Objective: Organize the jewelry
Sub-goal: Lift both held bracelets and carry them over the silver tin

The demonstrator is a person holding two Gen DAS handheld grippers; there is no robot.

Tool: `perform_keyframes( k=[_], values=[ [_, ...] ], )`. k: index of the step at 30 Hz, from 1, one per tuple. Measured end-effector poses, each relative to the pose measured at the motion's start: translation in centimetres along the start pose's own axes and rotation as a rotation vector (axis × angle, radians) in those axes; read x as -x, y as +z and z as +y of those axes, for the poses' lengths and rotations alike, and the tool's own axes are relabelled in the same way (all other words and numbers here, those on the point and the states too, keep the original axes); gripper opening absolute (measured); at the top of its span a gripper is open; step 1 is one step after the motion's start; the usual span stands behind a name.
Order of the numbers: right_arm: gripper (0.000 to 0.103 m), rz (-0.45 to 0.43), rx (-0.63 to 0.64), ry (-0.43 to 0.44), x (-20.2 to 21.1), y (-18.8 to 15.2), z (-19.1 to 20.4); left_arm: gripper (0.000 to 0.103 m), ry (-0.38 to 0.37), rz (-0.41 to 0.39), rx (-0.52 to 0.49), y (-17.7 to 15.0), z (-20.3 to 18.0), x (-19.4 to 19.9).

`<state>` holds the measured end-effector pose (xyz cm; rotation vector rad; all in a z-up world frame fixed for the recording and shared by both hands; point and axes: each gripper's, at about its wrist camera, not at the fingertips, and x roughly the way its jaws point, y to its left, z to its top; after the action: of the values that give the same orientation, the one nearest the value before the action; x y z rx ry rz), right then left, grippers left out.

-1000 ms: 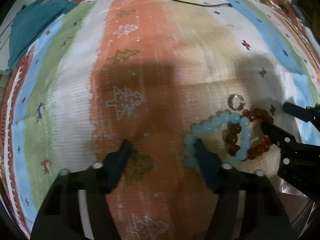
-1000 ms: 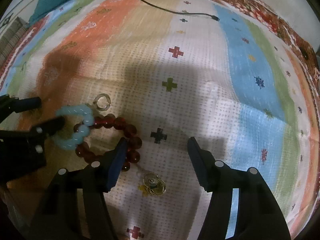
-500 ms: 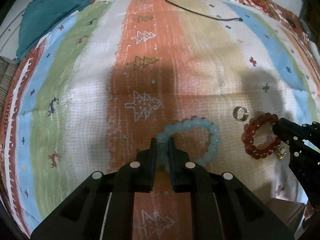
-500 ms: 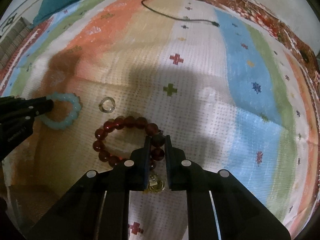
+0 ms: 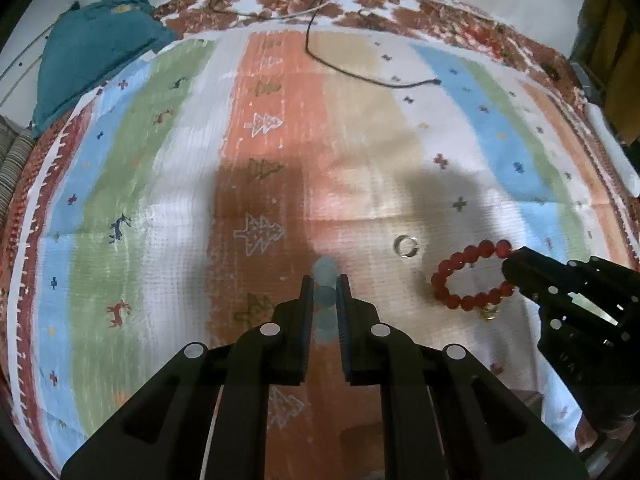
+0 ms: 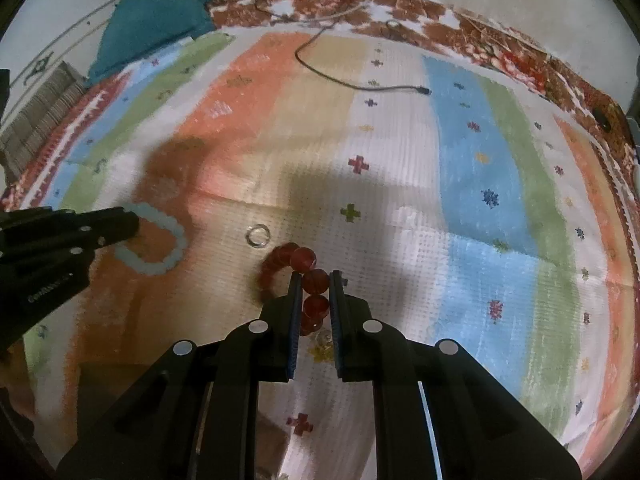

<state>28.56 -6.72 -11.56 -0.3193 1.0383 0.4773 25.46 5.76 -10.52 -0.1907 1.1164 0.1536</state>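
My left gripper (image 5: 324,286) is shut on a pale blue bead bracelet (image 5: 325,270) and holds it edge-on above the striped cloth; it shows as a loop in the right wrist view (image 6: 160,242). My right gripper (image 6: 314,284) is shut on a red bead bracelet (image 6: 308,260), which hangs as a ring in the left wrist view (image 5: 468,276). A small silver ring (image 5: 405,246) lies on the cloth between the two bracelets, also in the right wrist view (image 6: 257,236). A small gold piece (image 6: 322,340) lies under the right gripper.
A striped patterned cloth (image 5: 160,184) covers the surface. A black cable (image 5: 360,76) lies across its far part. A teal cloth bundle (image 5: 92,52) sits at the far left corner. The cloth's patterned border (image 6: 500,48) runs along the far edge.
Both grippers closed on their bracelets, then lifted them off the cloth and drew them apart. The silver ring stayed where it was.
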Motion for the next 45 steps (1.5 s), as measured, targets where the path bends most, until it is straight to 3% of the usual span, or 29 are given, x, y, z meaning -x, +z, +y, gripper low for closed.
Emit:
perform_keyframes(
  k=[15,45],
  values=[
    [0.014,-0.091,-0.024,0.018,4.9,-1.1,0.5,0.011,-0.021,-0.092,-0.052,-1.4,-1.9,5.5],
    [0.014,-0.193,0.014,0.025,10.9,-4.6,2.3,0.011,-0.081,-0.192,-0.112,-5.4,-3.9,11.9]
  ],
)
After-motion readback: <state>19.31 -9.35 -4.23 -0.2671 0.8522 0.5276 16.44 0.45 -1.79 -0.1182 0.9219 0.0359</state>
